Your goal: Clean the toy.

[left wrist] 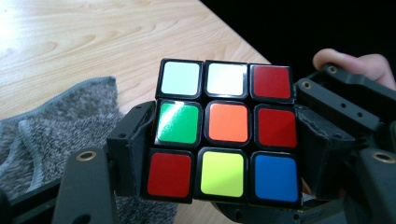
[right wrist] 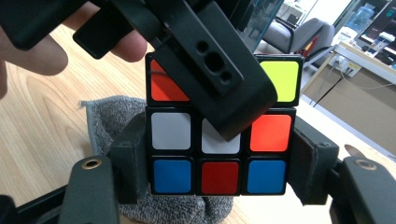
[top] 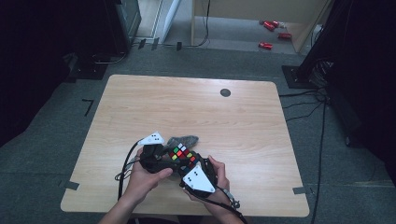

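Above the near middle of the table (top: 140, 107), the left gripper (top: 161, 158) has its jaws clamped on the puzzle cube (top: 183, 155), a grey cloth (top: 183, 140) lies just beyond, and the right gripper (top: 194, 169) clamps the cube's lower layer.

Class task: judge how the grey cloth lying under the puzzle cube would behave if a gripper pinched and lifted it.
The grey cloth lies rumpled, so it would probably droop. Its fuzzy nap suggests it is light and not slippery.
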A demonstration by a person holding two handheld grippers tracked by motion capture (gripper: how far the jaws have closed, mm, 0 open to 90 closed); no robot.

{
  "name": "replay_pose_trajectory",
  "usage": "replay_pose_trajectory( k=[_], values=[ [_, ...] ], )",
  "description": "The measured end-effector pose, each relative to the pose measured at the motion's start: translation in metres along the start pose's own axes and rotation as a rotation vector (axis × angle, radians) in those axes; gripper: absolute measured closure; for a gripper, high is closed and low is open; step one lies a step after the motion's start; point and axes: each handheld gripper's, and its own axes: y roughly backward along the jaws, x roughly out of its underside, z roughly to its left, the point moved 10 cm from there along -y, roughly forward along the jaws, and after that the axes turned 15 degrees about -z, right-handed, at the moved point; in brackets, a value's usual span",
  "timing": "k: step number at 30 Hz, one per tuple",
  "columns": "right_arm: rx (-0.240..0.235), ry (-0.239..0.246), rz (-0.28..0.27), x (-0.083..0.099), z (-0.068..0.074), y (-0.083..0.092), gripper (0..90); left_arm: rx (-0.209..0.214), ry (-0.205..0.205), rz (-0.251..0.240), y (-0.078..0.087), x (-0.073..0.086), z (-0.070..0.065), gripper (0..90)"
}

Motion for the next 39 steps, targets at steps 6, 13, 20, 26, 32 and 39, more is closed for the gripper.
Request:
replay_pose_trajectory(
  k=[6,13,20,26,32,39],
  values=[
    [-0.009,0.051,0.010,0.004,0.002,-0.001,34.8,0.001,-0.006,0.041,-0.002,0.005,0.003,29.7],
    [-0.035,0.065,0.020,0.009,0.004,-0.003,34.5,0.009,-0.015,0.075,-0.001,0.009,0.006,32.9],
    [-0.066,0.054,0.017,0.008,0.003,-0.003,34.1,0.029,0.001,0.078,0.001,0.008,0.007,34.0],
    [-0.077,0.053,0.010,0.007,0.002,-0.003,33.6,0.040,0.007,0.081,0.003,0.007,0.007,34.2],
    [-0.079,0.034,0.013,0.007,-0.001,-0.003,30.9,0.035,0.034,0.049,0.008,0.000,0.012,34.3],
    [-0.076,0.014,0.008,0.006,-0.004,-0.003,30.2,0.040,0.060,-0.004,0.016,-0.010,0.018,34.3]
  ],
)
